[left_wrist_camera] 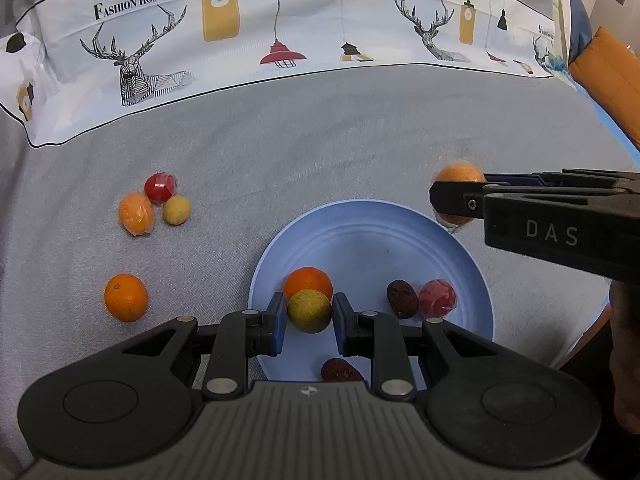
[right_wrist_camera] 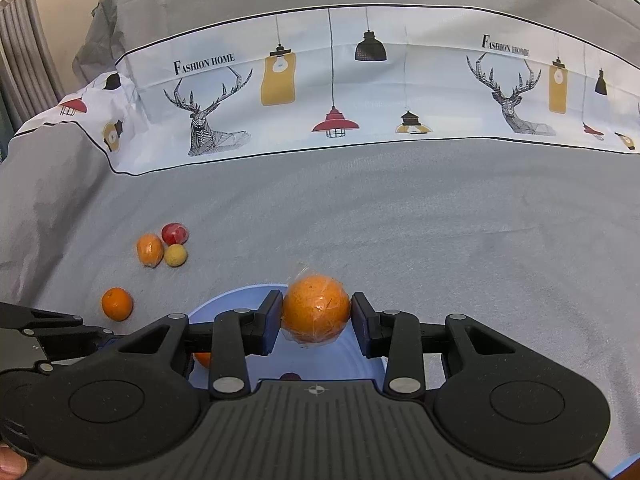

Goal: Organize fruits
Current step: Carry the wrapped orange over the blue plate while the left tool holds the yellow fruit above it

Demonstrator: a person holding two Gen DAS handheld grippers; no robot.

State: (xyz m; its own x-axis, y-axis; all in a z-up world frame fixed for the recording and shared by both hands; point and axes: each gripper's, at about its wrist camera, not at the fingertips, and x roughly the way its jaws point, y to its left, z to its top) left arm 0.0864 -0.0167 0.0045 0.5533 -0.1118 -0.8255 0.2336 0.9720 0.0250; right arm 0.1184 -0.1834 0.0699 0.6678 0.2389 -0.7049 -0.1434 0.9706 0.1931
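Left wrist view: blue plate [left_wrist_camera: 372, 240] sits on the grey cloth [left_wrist_camera: 320, 140], near its near edge. Left tongs [left_wrist_camera: 309, 322] hang over the plate's near-left rim, jaws spread, a yellow-green fruit [left_wrist_camera: 310, 310] between them; gaps show on both sides, so nothing is pinched. Behind that fruit, touching it, a plain orange [left_wrist_camera: 308, 280]. Also in the plate: a dark oval fruit [left_wrist_camera: 402, 298], long axis running near to far, just beside a wrapped red fruit [left_wrist_camera: 437, 298]; a second dark fruit [left_wrist_camera: 340, 370] at the near rim, partly hidden by the tongs.

Right tongs [left_wrist_camera: 454, 200] reach in from the right edge, over the plate's far-right rim, pinching a wrapped orange [left_wrist_camera: 458, 174].

Right wrist view: right tongs [right_wrist_camera: 316, 318] pressed on the wrapped orange [right_wrist_camera: 316, 308], pads on both its sides, held above the plate's [right_wrist_camera: 224, 300] far rim. Round fruit; wrap tail points up and away.

Left part of the cloth: a cluster of wrapped orange fruit [left_wrist_camera: 136, 214], red fruit [left_wrist_camera: 160, 187] and small yellow fruit [left_wrist_camera: 177, 209], all touching; a lone orange [left_wrist_camera: 126, 297] nearer, well apart. Wide open cloth lies beyond the plate up to the printed band [left_wrist_camera: 280, 32] along the far edge.
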